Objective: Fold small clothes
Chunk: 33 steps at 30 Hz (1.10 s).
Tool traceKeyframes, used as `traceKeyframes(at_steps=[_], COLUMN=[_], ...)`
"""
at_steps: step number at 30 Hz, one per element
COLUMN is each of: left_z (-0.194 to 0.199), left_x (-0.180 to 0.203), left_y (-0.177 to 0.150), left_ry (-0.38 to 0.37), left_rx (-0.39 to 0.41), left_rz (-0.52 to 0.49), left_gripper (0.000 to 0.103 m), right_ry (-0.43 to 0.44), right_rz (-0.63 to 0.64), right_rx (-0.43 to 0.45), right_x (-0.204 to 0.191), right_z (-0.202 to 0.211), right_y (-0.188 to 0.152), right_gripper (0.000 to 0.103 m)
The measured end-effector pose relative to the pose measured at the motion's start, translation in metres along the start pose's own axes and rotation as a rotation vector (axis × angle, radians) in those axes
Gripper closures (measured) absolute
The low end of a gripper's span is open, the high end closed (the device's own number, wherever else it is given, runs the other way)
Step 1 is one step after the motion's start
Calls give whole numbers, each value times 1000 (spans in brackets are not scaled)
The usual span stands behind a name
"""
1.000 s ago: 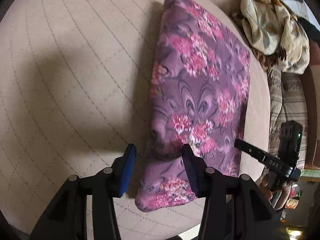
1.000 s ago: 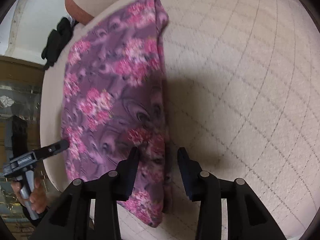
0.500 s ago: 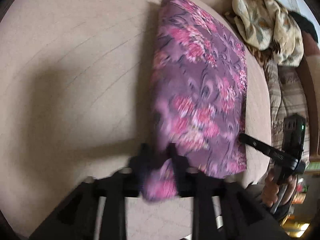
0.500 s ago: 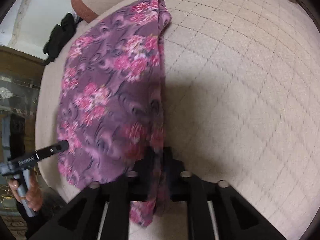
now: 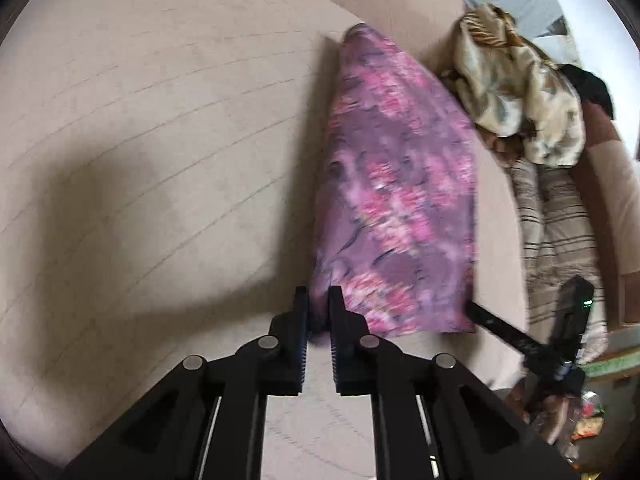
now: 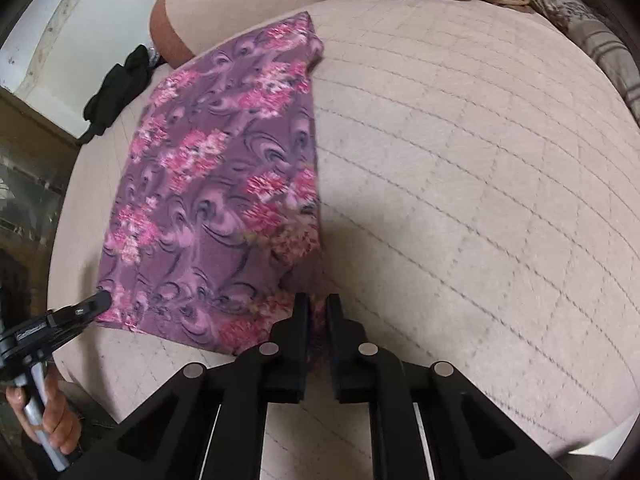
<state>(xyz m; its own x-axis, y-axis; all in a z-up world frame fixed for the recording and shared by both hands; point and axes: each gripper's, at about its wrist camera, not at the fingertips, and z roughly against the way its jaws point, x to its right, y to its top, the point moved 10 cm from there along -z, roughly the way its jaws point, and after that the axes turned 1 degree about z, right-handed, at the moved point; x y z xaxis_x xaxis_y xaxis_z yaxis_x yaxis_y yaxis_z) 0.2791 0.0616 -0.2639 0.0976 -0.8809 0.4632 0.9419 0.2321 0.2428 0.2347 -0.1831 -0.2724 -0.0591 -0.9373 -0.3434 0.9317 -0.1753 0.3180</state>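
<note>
A purple cloth with pink flowers (image 5: 400, 200) lies folded in a long strip on the quilted beige cushion (image 5: 160, 160). My left gripper (image 5: 318, 300) is closing its jaws on the cloth's near left corner, and fabric sits pinched between the pads. In the right wrist view the same cloth (image 6: 224, 200) stretches away to the left. My right gripper (image 6: 318, 302) is closing on the near right corner, with fabric pressed between its fingers. The near edge hangs taut between the two grips.
A heap of beige floral clothes (image 5: 516, 92) and striped fabric (image 5: 560, 220) lie beyond the cushion's right edge. A black garment (image 6: 120, 88) rests at the far left. A person's hand (image 6: 52, 420) holds the left gripper's handle. Bare cushion (image 6: 480, 160) spreads right.
Both grippers went from open around the cloth's near corners to shut on them. The cloth has been pulled and now lies straighter, shifted across the cushion.
</note>
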Motion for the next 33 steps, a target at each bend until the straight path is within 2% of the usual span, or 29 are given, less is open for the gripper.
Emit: traceKeyframes(at_steps=[5,6,7,9,10,11,12,13,14,15,20,21,23,24,25,28,31,33], left_z=[0,4,6,8,9,9,9,8,8,8,15,22,44,58,71,111,143,161], left_x=[3,3,3,4,4,7,11,14,16,16,16,14,12,14,17,27,43,47], left_y=[-4,-6,-10,-22,-27,-33,-40,-47,-57,-63,-93,-94,-92,-90,-87,-88,-99,-106], left_ry=[77,107,145,201,222,245,267,282,308,329,448,471,520,530,543,536,452,459], left_rx=[57,76,94,99,104,108,107,103,93,90,108,129,228,277,321,429,459,449], left_rz=[-50,-66,-87,-129,-151,-179,-211,-233,-258,-271,-318,-310,-291,-289,-290,-266,-250,-262], left_gripper=[85,83,78,72,66,55,47,32,22,20,18,18,18,18,18,18,18,18], right_ry=[12,22,36,62,55,37,5,-9,-18,-31,-144,-160,-211,-272,-302,-288,-317,-280], right_rz=[-35,-53,-69,-98,-102,-93,-66,-48,-32,-20,12,5,-25,-36,-37,-21,76,113], right_rx=[8,13,13,22,30,35,36,32,25,7,-57,-67,-75,-75,-61,23,180,247], right_x=[-1,-1,-2,-4,-6,-9,-14,-19,-26,-32,-27,-24,-12,-3,3,-2,-21,-39], right_z=[-2,1,4,10,13,16,20,23,24,24,27,27,31,34,39,63,108,140], right_y=[-3,-6,-9,-26,-35,-43,-55,-63,-72,-88,-134,-138,-144,-146,-146,-137,-127,-127], right_gripper=[88,81,71,58,54,52,43,29,22,12,7,6,6,6,11,12,12,12])
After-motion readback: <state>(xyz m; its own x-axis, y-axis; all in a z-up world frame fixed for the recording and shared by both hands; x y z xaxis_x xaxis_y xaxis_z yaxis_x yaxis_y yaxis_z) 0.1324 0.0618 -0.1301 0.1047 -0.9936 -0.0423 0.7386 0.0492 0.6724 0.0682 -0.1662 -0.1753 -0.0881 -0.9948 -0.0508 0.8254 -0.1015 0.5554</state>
